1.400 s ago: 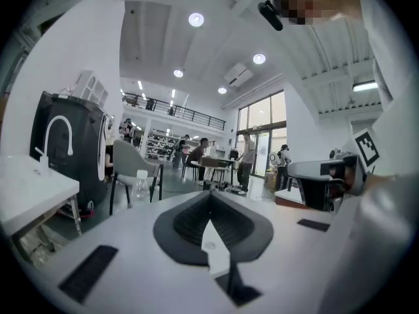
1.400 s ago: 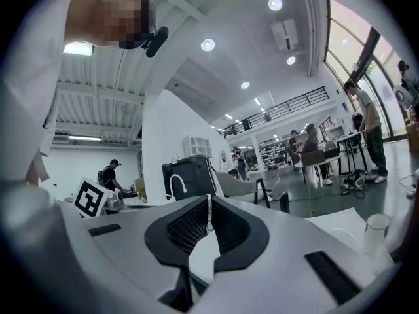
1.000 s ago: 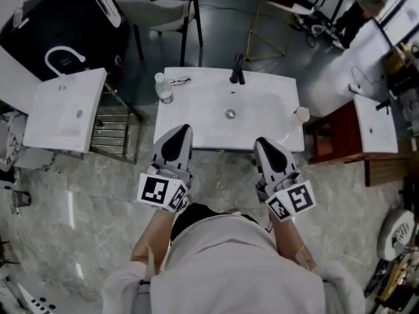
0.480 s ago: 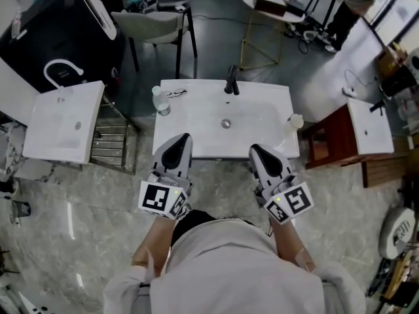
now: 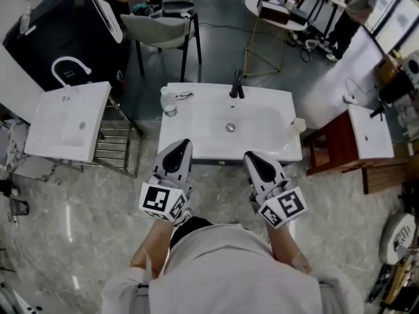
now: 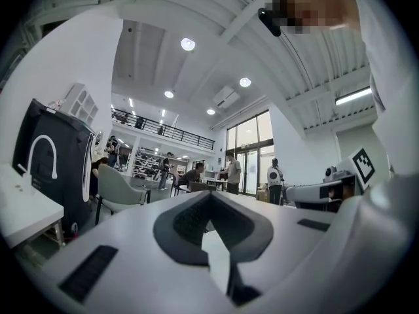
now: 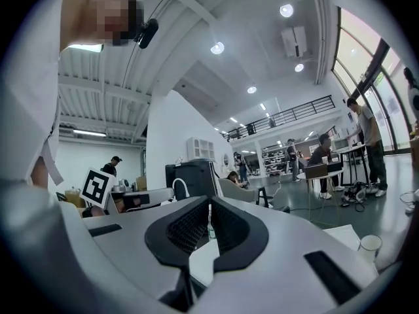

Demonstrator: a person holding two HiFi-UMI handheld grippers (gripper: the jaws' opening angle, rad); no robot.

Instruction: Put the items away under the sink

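While level before sink point(image 5: 268, 136), L gripper point(image 5: 181, 144) & R gripper point(image 5: 251, 157) both closed, empty.

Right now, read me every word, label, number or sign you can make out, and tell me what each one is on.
No word or number can be read in any view.
Left marker cube: black-and-white square pattern, no letters.
Right marker cube: a pattern of the same kind, no letters.
Bottle on the sink rim: label too small to read.
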